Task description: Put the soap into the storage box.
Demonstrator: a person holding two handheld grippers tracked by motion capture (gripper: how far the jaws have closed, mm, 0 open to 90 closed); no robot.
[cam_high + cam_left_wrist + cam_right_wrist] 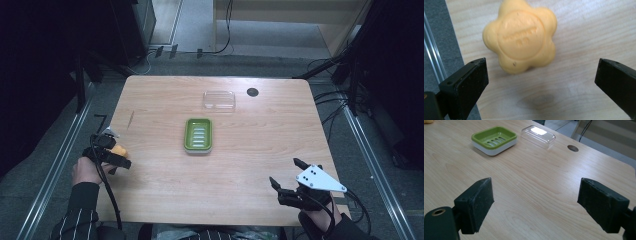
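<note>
Left gripper (116, 156) hangs over the flower-shaped orange soap (520, 36) at the table's (240, 165) left edge, jaws spread wide and nothing gripped, probably lining up a grab. Right gripper (290, 177) idles near the front right, also spread and empty. The left gripper view shows the soap's embossed stamp; the right gripper view shows the green soap dish (494, 140) with slotted tray, its clear lid (538, 135) lying beside it.

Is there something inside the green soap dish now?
No. The dish holds nothing: its green slotted insert is bare. The soap lies apart, near the table's left edge, in front of the open left tool. What lies under the insert is covered.
</note>
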